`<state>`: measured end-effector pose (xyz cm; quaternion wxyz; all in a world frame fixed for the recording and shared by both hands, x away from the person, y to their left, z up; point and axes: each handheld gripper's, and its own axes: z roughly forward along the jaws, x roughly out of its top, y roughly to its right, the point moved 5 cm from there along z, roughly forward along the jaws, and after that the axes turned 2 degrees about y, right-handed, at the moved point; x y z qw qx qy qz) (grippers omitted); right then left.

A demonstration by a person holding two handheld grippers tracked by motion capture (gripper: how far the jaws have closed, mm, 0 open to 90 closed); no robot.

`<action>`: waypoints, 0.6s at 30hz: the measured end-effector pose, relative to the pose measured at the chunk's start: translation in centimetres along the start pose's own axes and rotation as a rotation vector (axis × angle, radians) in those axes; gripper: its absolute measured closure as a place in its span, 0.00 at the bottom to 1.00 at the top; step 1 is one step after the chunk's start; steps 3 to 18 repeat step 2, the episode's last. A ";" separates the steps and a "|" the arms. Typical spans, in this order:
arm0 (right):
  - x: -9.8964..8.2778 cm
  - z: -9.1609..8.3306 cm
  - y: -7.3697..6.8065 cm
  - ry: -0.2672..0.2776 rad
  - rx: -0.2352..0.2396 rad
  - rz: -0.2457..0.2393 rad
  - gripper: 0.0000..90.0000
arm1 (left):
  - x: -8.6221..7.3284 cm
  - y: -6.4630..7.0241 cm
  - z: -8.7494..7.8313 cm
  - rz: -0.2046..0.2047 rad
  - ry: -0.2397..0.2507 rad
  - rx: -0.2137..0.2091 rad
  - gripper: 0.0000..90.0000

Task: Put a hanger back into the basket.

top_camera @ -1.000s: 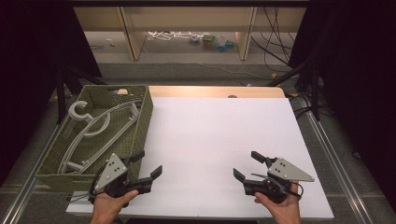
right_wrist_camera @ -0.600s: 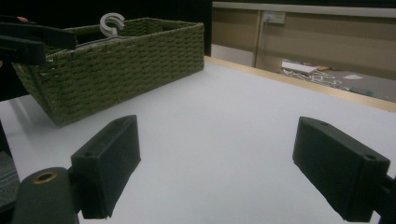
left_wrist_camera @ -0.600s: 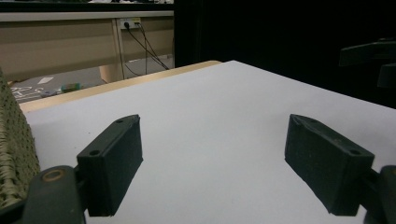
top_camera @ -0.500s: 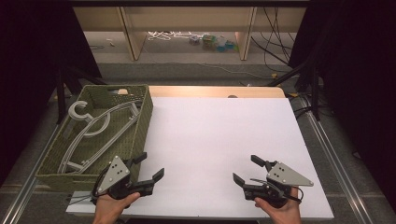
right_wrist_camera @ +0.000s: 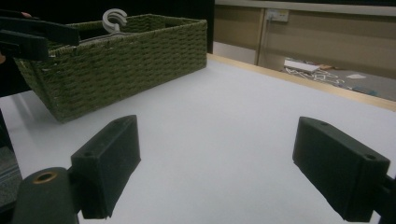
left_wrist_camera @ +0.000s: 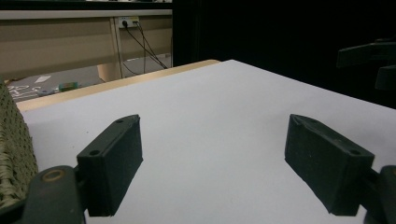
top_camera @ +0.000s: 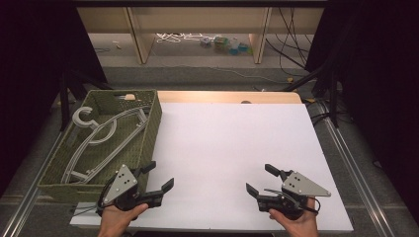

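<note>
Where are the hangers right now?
In the high view the hangers lie in the green basket at the table's left edge, just ahead of the left gripper.

The high view looks forward and down over the whole white table (top_camera: pixel 232 148). Each gripper view sits low and close above that table, the right one facing the green wicker basket (right_wrist_camera: pixel 121 56).
</note>
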<state>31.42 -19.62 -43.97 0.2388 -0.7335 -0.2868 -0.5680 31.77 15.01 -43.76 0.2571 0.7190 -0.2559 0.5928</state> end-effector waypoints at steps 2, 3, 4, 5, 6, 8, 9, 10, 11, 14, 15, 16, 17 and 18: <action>0.0 0.0 0.0 -0.002 -0.003 0.001 0.17 | 0.0 0.0 0.0 0.001 0.001 0.001 0.21; 0.0 0.0 0.0 -0.002 -0.003 0.001 0.17 | 0.0 0.0 0.0 0.001 0.001 0.001 0.21; 0.0 0.0 0.0 -0.002 -0.003 0.001 0.17 | 0.0 0.0 0.0 0.001 0.001 0.001 0.21; 0.0 0.0 0.0 -0.002 -0.003 0.001 0.17 | 0.0 0.0 0.0 0.001 0.001 0.001 0.21; 0.0 0.0 0.0 -0.002 -0.003 0.001 0.17 | 0.0 0.0 0.0 0.001 0.001 0.001 0.21; 0.0 0.0 0.0 -0.002 -0.003 0.001 0.17 | 0.0 0.0 0.0 0.001 0.001 0.001 0.21; 0.0 0.0 0.0 -0.002 -0.003 0.001 0.17 | 0.0 0.0 0.0 0.001 0.001 0.001 0.21; 0.0 0.0 0.0 -0.002 -0.003 0.001 0.17 | 0.0 0.0 0.0 0.001 0.001 0.001 0.21; 0.0 0.0 0.0 -0.002 -0.003 0.001 0.17 | 0.0 0.0 0.0 0.001 0.001 0.001 0.21; 0.0 0.0 0.0 -0.002 -0.003 0.001 0.17 | 0.0 0.0 0.0 0.001 0.001 0.001 0.21; 0.0 0.0 0.0 -0.002 -0.003 0.001 0.17 | 0.0 0.0 0.0 0.001 0.001 0.001 0.21; 0.0 0.0 0.0 -0.002 -0.003 0.001 0.17 | 0.0 0.0 0.0 0.001 0.001 0.001 0.21; 0.0 0.0 0.0 -0.002 -0.003 0.001 0.17 | 0.0 0.0 0.0 0.001 0.001 0.001 0.21; 0.0 0.0 0.0 -0.002 -0.003 0.001 0.17 | 0.0 0.0 0.0 0.001 0.001 0.001 0.21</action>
